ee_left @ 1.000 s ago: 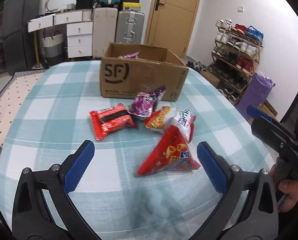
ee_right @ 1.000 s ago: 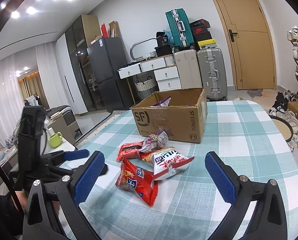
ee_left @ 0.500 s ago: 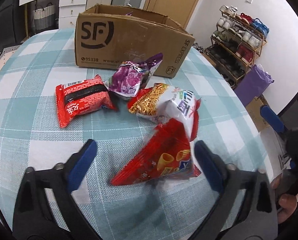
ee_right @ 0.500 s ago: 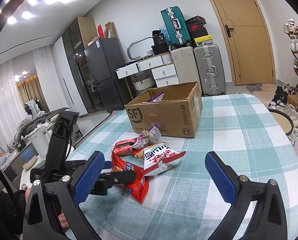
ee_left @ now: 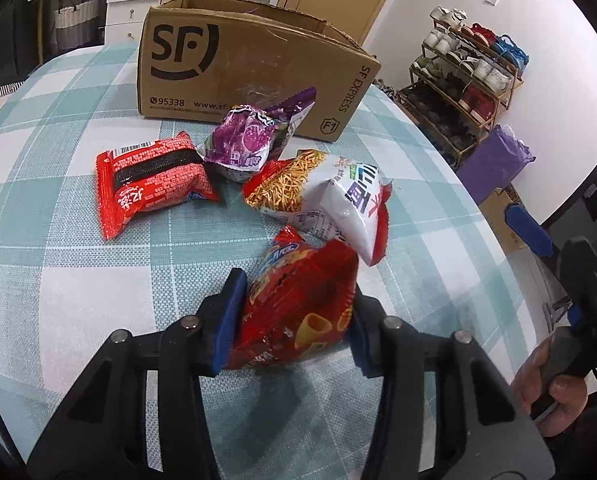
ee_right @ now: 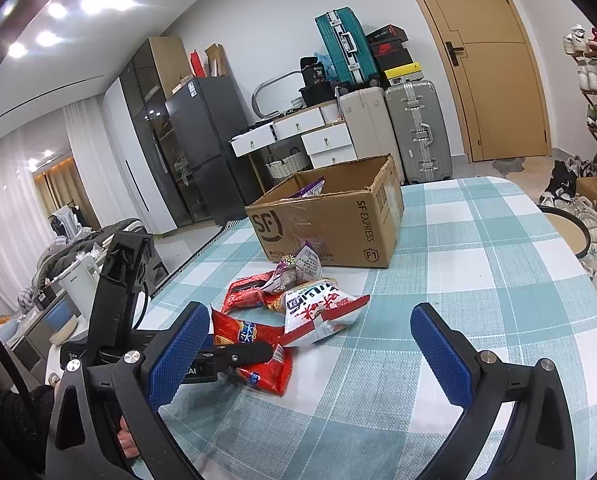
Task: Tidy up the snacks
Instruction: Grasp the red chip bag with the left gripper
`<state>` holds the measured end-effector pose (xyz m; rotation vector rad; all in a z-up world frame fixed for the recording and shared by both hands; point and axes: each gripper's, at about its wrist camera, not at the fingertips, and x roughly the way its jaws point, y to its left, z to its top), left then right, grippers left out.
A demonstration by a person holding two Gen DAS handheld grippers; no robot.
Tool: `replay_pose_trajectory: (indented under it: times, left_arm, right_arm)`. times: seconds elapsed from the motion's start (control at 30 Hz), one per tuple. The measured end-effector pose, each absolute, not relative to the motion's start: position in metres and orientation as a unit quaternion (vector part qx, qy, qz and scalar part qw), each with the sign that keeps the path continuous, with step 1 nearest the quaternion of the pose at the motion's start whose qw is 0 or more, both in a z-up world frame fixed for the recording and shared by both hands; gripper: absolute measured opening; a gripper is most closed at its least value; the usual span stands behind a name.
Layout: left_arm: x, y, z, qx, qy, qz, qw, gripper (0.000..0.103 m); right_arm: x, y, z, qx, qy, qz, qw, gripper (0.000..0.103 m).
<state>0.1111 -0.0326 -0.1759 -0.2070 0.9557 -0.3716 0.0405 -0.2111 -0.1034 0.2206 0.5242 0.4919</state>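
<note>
The left hand-held gripper (ee_left: 294,316) is closing on the red corn-snack bag (ee_left: 298,304), which lies on the tabletop (ee_left: 58,280) and crumples between its pads. A puffy bag may squirm free or burst. Just ahead, the white noodle-snack bag (ee_left: 330,196) could get dragged along. The right hand-held gripper (ee_right: 302,352) hangs open, empty.

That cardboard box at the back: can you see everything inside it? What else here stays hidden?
- Cardboard box contents: in the right wrist view, only a purple packet corner shows; the walls hide the rest.
- Red snack bag, lower part: in the left wrist view, the left gripper, closing on it, covers it.
- White noodle bag small print: too small to read.
</note>
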Motion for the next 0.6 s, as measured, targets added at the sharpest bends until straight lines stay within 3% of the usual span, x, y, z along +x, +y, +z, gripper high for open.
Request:
replay_pose_trajectory:
  times: [0.6]
  left_arm:
    - [0.072,0.012,-0.147,-0.104,0.433,-0.176,0.878,0.042]
  right_arm:
    - [0.042,-0.196,-0.099,0.095,0.288,0.243,0.921,0.102]
